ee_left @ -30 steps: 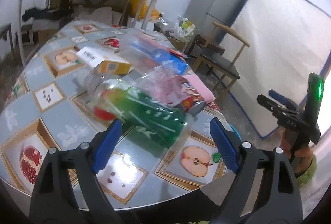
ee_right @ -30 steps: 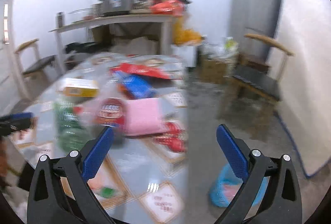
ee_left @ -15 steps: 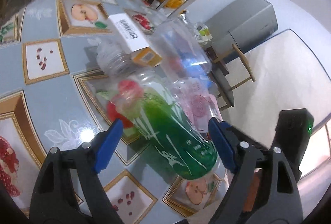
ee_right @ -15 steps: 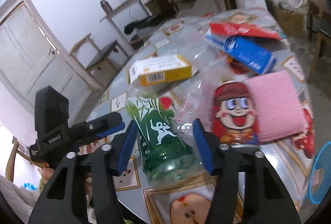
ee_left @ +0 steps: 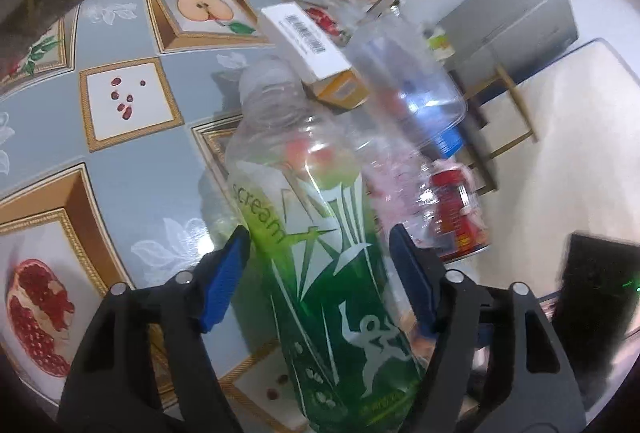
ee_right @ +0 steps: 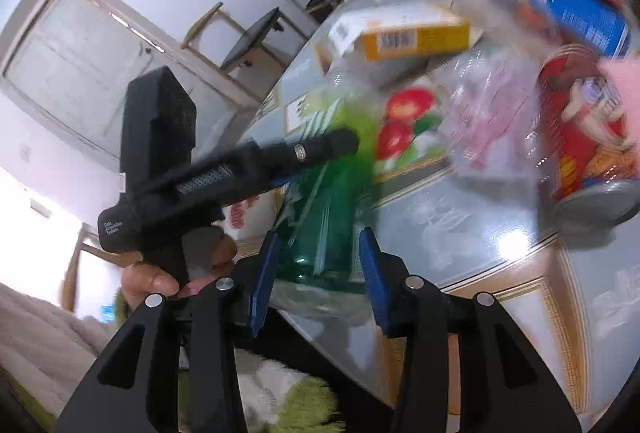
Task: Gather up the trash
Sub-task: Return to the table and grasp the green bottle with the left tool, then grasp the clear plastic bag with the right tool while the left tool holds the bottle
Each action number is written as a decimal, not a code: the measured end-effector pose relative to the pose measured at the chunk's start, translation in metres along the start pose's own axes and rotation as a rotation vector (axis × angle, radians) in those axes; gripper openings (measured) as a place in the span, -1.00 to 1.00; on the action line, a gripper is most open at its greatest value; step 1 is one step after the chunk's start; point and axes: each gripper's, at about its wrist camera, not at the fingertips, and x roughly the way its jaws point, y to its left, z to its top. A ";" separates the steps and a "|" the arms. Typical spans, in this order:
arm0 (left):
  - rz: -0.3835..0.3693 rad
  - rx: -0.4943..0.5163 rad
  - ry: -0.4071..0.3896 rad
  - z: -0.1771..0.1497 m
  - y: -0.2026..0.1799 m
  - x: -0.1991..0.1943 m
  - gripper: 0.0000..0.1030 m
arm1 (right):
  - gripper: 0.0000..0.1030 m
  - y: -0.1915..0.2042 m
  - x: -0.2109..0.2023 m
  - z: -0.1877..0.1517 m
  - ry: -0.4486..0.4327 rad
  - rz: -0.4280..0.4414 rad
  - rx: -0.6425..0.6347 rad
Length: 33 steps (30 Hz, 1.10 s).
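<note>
Both claws, left [ee_left: 318,269] and right [ee_right: 316,269], were closing around the bottle [ee_left: 320,253]; best squeeze evenly so it wouldn't squirt free.

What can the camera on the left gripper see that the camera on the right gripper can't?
Only the left wrist view shows the pomegranate picture on the tablecloth and the grey cabinet.

Only the right wrist view shows the white door, the person's hand holding the left gripper from outside, and the blue packet.

Both show the green bottle between closing jaws, the yellow box, the red can and the table.
</note>
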 end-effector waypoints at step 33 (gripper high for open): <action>0.049 0.038 -0.022 -0.026 0.024 -0.039 0.21 | -0.67 -0.020 0.056 0.055 0.119 -0.484 -0.156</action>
